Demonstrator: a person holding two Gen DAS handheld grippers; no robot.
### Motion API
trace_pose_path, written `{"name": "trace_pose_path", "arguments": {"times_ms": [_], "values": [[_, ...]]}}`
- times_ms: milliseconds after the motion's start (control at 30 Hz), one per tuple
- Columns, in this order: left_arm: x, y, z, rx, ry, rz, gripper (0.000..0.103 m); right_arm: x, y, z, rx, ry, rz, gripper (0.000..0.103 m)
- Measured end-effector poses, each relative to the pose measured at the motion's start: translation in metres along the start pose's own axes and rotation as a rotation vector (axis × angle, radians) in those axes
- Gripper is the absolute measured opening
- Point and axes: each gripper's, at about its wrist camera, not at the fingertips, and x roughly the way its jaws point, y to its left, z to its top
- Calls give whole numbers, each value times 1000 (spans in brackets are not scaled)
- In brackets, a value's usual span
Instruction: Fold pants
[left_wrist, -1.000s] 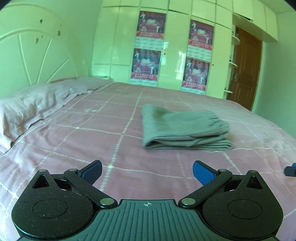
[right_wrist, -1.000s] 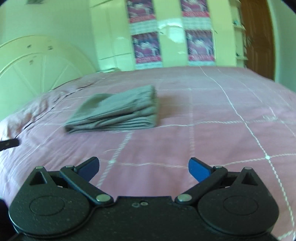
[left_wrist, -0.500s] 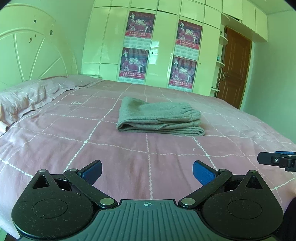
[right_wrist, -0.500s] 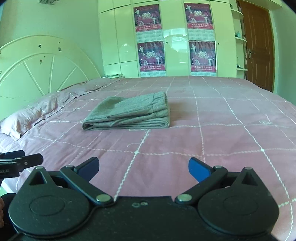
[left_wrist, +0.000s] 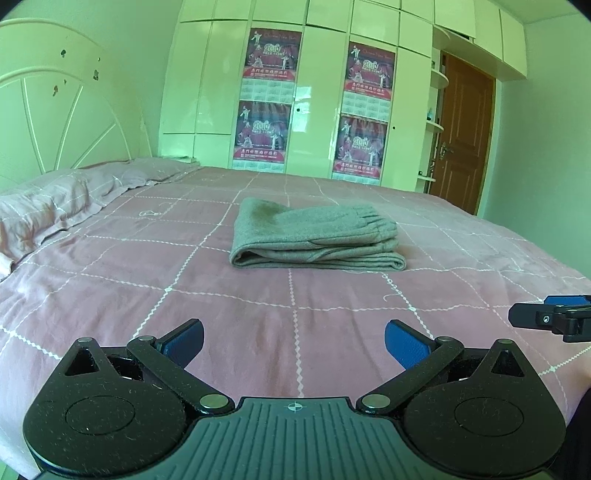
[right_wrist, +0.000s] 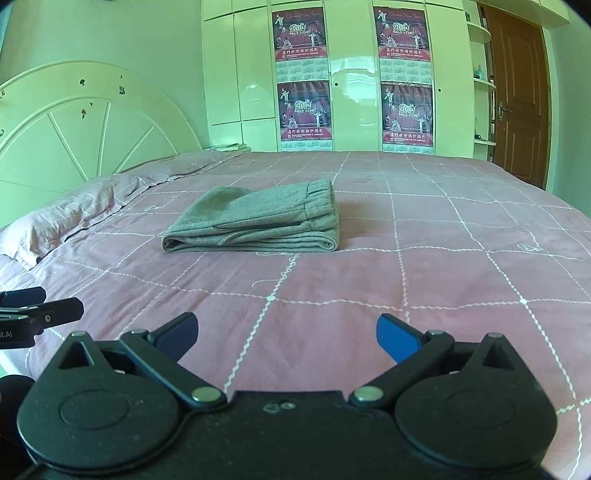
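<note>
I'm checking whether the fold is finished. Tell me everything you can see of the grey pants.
The pants are grey, of a soft knit-looking cloth, folded into a flat rectangular stack of several layers. The gathered elastic waistband lies on top at the right end, with rounded folds at the near and left edges. They rest mid-bed on the pink checked bedspread. Neither hand-held gripper touches them.

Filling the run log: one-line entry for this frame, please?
phase: fold looks done | pants: folded stack on bed | left gripper: open, empty | right gripper: open, empty
</note>
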Motion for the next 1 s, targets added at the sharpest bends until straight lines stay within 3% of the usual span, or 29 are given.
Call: {"name": "trace_pose_path", "arguments": {"times_ms": [1000], "values": [[-6,-4,-2,41,-34,-27,103,-1,1,0,3,2,1,97]]}}
